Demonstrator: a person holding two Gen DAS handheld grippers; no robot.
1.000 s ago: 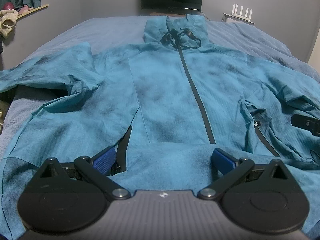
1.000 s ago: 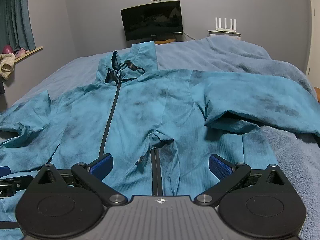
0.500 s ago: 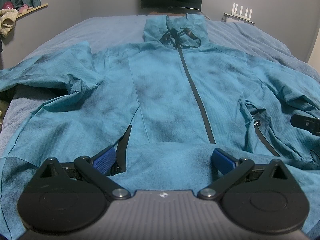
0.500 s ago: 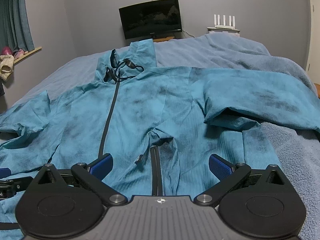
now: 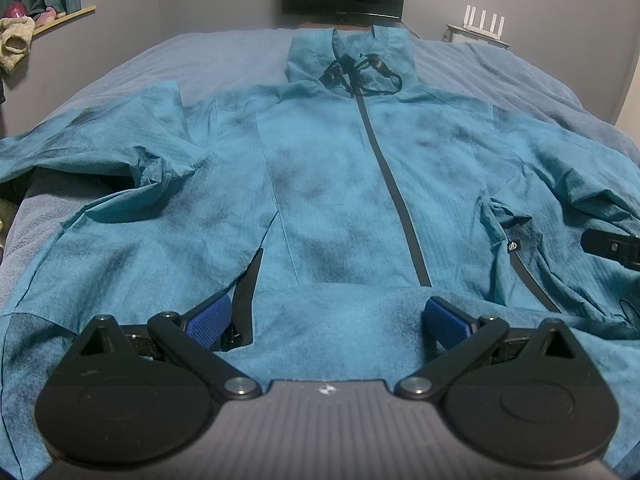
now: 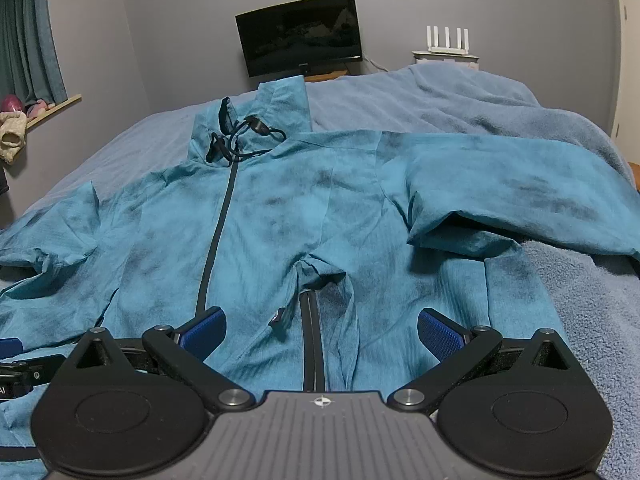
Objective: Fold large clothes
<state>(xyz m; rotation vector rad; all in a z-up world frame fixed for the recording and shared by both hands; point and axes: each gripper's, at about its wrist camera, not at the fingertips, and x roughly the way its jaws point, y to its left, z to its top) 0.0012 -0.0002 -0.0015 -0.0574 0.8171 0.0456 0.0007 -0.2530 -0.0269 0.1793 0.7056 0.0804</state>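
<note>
Teal jacket [image 5: 332, 184] is lying front-up and spread out ahead of both my grippers, hem nearest me, collar farthest. Dark centre zip [image 5: 394, 196] is running closed from hem to collar, where black drawcords [image 5: 360, 74] are sitting tangled. Fabric is showing dark mottled patches. Sleeve off to my left [image 5: 92, 148] is stretching outward, bunched at the armpit. Sleeve off to my right [image 6: 520, 196] is stretching outward, lifting off the body. A pocket zip [image 6: 314, 344] is gaping open just ahead of my right gripper.

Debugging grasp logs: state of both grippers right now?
Left gripper: open, holding nothing, over the jacket hem.
Right gripper: open, holding nothing.
</note>
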